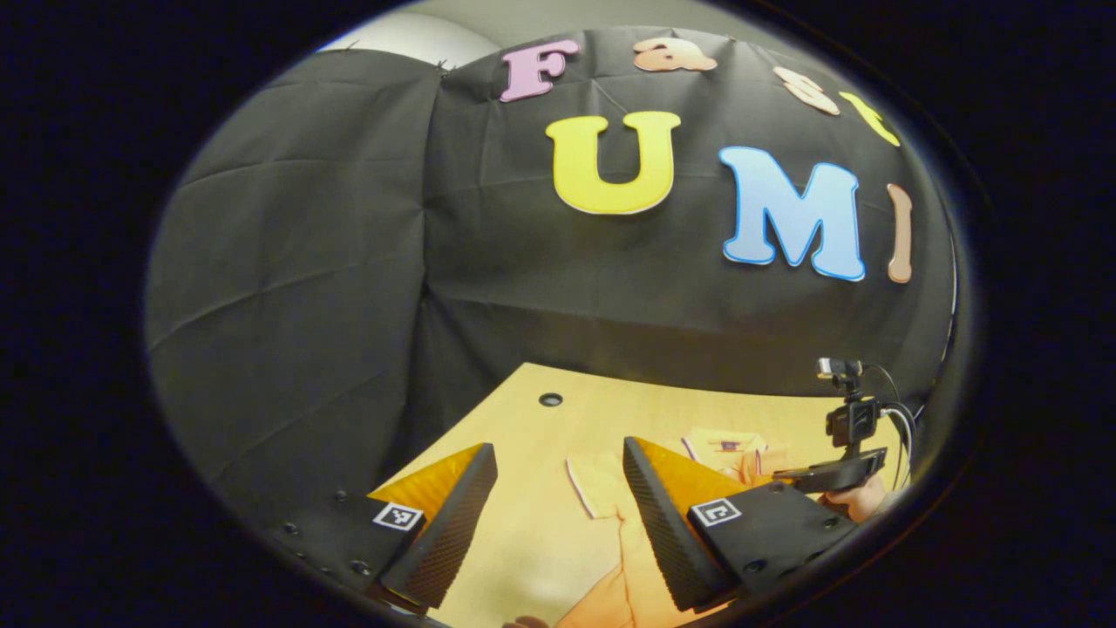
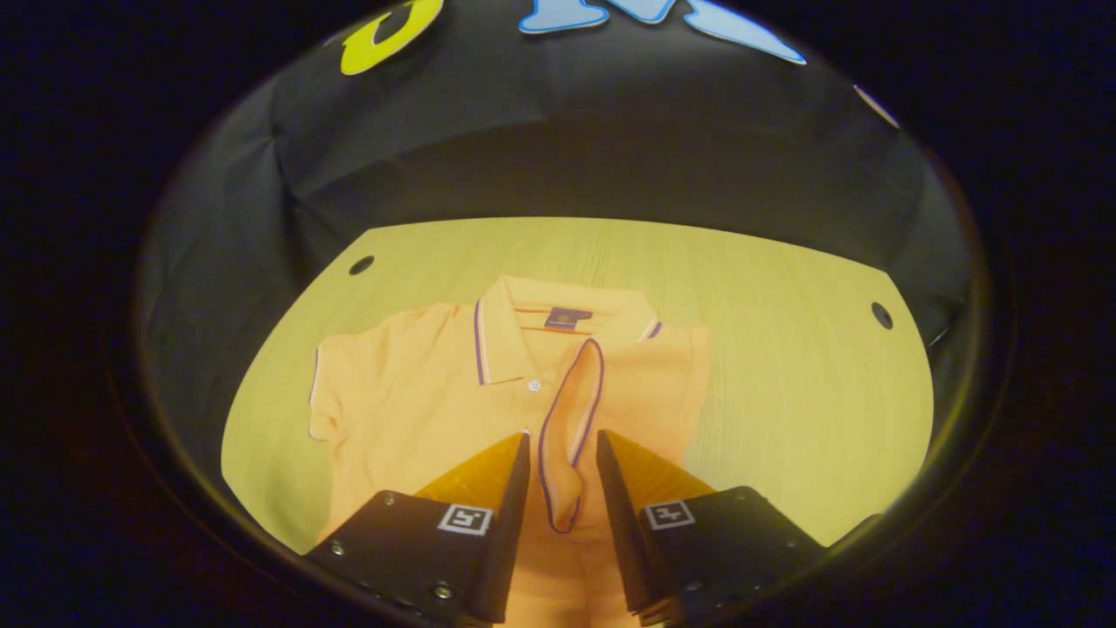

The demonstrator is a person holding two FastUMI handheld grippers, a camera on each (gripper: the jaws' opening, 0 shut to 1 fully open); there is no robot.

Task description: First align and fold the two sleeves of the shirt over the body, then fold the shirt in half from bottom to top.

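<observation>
An orange polo shirt (image 2: 418, 410) lies flat on the wooden table (image 2: 785, 366), collar (image 2: 558, 318) at the far side. In the right gripper view one sleeve (image 2: 571, 410) is brought over the shirt's front and stands raised, its trimmed hem a loop. My right gripper (image 2: 562, 433) straddles that sleeve with its fingers a narrow gap apart; the loop is not squeezed flat. The other sleeve (image 2: 327, 392) lies spread out to the left. My left gripper (image 1: 558, 453) hangs open above the table with nothing in it. Beyond it lie that sleeve (image 1: 593, 484) and the collar (image 1: 728, 449).
The right gripper's body (image 1: 837, 471), with a small camera on top and a hand (image 1: 859, 497) on it, shows at the right of the left gripper view. Round holes (image 2: 362, 264) (image 2: 881, 315) mark the table's far corners. Black cloth walls close the booth behind.
</observation>
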